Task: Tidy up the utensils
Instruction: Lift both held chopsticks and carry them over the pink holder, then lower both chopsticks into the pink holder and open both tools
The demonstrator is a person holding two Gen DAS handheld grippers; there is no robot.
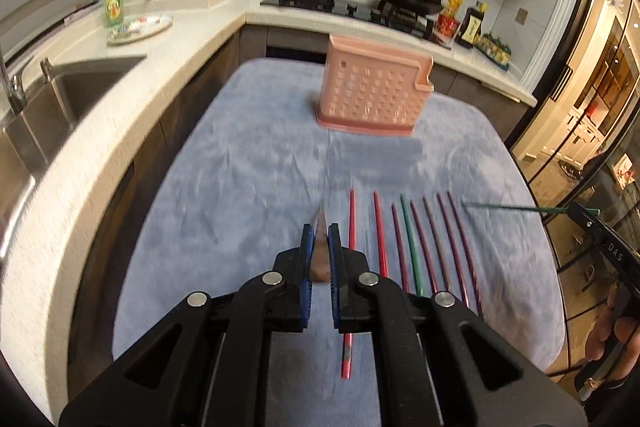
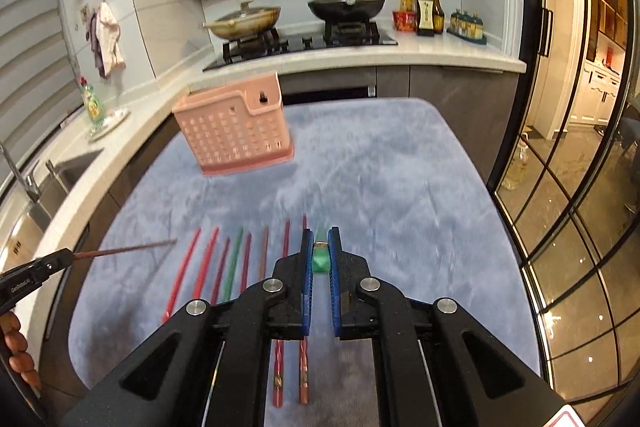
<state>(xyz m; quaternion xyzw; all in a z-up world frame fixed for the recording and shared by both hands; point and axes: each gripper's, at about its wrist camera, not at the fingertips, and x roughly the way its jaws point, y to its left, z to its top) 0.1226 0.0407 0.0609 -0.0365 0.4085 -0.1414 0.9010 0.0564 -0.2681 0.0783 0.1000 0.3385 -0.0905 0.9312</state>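
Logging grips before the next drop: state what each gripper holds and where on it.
Left gripper: brown chopstick, pinched near its thick end. Right gripper: green chopstick, also near its thick end.

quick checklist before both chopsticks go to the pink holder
1. Left gripper shut on brown chopstick: ok.
2. Right gripper shut on green chopstick: ok.
3. Both held chopsticks lifted off the blue cloth: ok.
4. Pink holder upright on the cloth, path to it free: ok.
5. Holder's top opening free: cannot tell, inside not visible.
6. Remaining chopsticks lying in their row, not snagged: ok.
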